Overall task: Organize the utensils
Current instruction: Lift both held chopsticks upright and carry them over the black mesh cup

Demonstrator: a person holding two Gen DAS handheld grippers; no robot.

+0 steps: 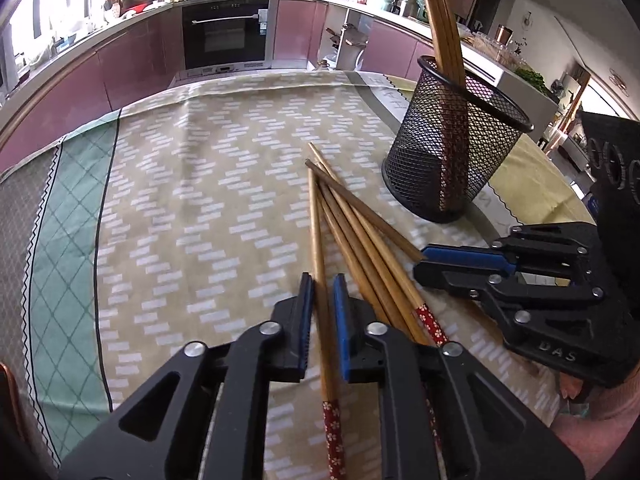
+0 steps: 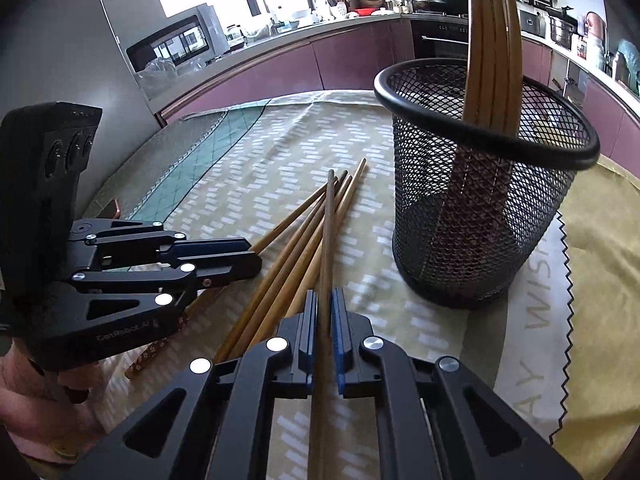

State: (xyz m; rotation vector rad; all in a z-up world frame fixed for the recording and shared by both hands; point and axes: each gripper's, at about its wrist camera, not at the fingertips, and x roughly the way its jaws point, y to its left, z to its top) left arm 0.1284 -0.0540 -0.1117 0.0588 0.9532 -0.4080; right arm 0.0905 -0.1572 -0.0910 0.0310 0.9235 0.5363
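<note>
Several wooden chopsticks [image 1: 374, 254] with red flowered ends lie in a fan on the tablecloth [image 1: 192, 208]. My left gripper [image 1: 323, 285] is shut on the leftmost light chopstick [image 1: 315, 216], which runs between its blue pads. My right gripper [image 2: 324, 302] is shut on a darker chopstick [image 2: 329, 216] that points away across the pile. Each gripper shows in the other's view, the right gripper [image 1: 420, 261] at the pile's right side and the left gripper [image 2: 253, 258] at its left. A black mesh cup [image 1: 452, 152] [image 2: 480, 216] stands upright just beyond, with several chopsticks [image 2: 492, 40] leaning in it.
The cloth's far edge [image 1: 248, 80] meets a drop to the kitchen floor. Pink cabinets and an oven [image 1: 226, 32] line the back wall. A person's hand [image 2: 44, 396] holds the left gripper at the lower left.
</note>
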